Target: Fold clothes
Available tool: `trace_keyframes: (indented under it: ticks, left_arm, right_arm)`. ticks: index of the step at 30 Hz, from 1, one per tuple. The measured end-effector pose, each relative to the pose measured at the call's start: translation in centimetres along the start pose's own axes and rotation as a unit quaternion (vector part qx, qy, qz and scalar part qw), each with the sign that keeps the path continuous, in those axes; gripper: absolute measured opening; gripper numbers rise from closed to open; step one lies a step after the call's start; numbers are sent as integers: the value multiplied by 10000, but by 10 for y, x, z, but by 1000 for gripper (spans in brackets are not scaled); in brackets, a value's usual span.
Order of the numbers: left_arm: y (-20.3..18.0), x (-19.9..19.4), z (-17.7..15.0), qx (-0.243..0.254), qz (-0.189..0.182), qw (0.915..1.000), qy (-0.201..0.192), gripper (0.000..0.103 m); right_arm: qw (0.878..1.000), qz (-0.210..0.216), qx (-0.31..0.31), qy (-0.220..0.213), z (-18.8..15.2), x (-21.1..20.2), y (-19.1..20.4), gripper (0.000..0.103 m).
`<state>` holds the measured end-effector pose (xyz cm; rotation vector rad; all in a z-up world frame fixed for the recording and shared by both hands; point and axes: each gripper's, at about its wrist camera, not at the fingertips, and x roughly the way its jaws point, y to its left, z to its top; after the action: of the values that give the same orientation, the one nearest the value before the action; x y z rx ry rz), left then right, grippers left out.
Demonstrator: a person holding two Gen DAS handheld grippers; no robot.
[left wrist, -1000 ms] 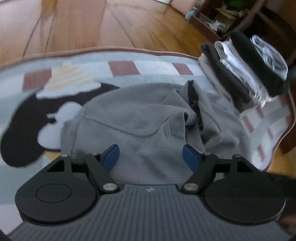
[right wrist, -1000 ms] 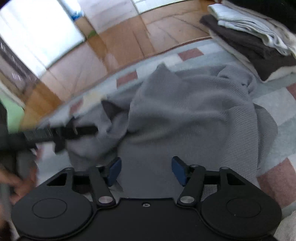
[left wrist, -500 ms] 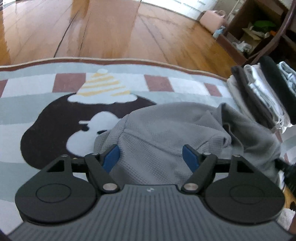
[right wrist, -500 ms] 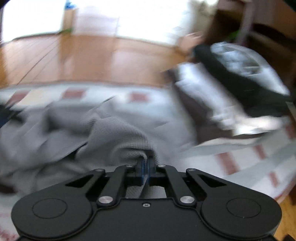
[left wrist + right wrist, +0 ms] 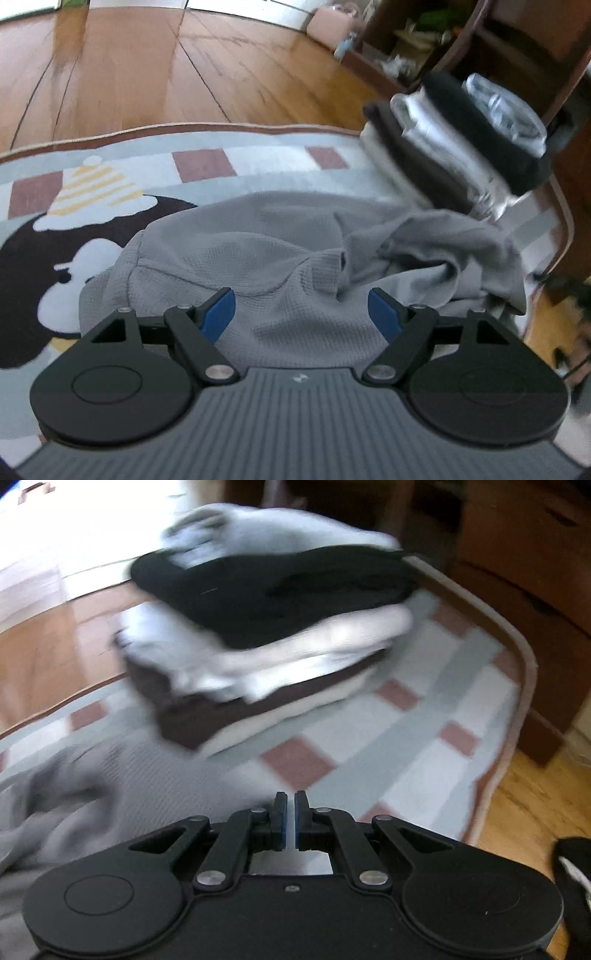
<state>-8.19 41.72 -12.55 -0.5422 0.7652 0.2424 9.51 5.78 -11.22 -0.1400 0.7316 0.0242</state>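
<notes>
A crumpled grey waffle-knit garment [image 5: 258,266] lies on the patterned rug [image 5: 207,166]. My left gripper [image 5: 301,310] hovers over its near part. Its jaws are opening, and the blue pads stand apart, pressing nothing. In the blurred right wrist view the garment [image 5: 74,812] trails off to the left, and its edge runs up to my right gripper [image 5: 290,812]. That gripper's pads are closed together on what looks like a thin bit of the cloth. The pinch itself is hard to make out.
A stack of folded clothes [image 5: 461,147], black, white and brown, sits on the rug's far right corner [image 5: 277,609]. Wooden furniture [image 5: 517,572] stands just past the rug's edge. A shelf unit [image 5: 480,37] and bare wooden floor [image 5: 147,74] lie beyond. A dark object [image 5: 572,867] lies at the right.
My right gripper closed on the grey cloth, then swung right toward the folded stack, dragging the fabric's right side. The left gripper shifted slightly and stayed open.
</notes>
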Motion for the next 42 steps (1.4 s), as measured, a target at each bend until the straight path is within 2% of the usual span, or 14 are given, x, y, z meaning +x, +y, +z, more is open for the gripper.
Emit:
trace_keyframes:
  ticks: [3,6,9,12,14,15,16,18,24,27,30,33,37,42]
  left_arm:
    - [0,11,1,28,110,9998,164,79]
    - [0,19,0,59,244,9993,290,79]
    - [-4,25,-1,211,428,9981,378,84]
    - [-5,30,-2,308,507,9978,302,85]
    - [-6,35,-2,379,425,9982,202,80]
    - [-7,38,-2,435,400,9980,207,61]
    - [-10,42,-3,505,422,9974,278,37]
    - [-16,47,-4,706,607,9949,397,10]
    - [-41,35,-9,1636,1117,9802,24,7]
    - [-43,3,0,1530,1060,9794,-784,7]
    - [-18,-40,11,518,290,9837,-1699,7]
    - [17,-61,18,-556,-540,9789,-1890,8]
    - [32,-34,12,-938,-13,9897,-1085,8]
    - [30,-24,18,-873,198,9918,-908,10]
  right_arm:
    - [9989,-346,295,-109,1,3,-16,14]
    - [9937,710,864,-7,-4,0,-29,19]
    - [9804,1747,911,31,-5,0,-15,60]
    - [9741,2200,517,-66,-5,-4,12,66]
    - [9747,2233,-48,-85,-7,-3,32,68]
    - [9746,2215,-313,-82,-8,-2,42,71]
    - [9773,2059,-506,-29,-10,0,48,71]
    - [9806,1767,-847,69,-15,3,60,71]
    - [9862,1602,-387,152,-15,10,45,71]
    - [9800,1950,172,366,-10,21,24,69]
    - [9650,2363,904,695,-7,35,-4,6]
    - [9605,2327,1357,702,-12,40,-20,6]
    - [9710,2117,987,516,-12,32,-4,8]
    - [9819,1792,396,460,-12,26,14,23]
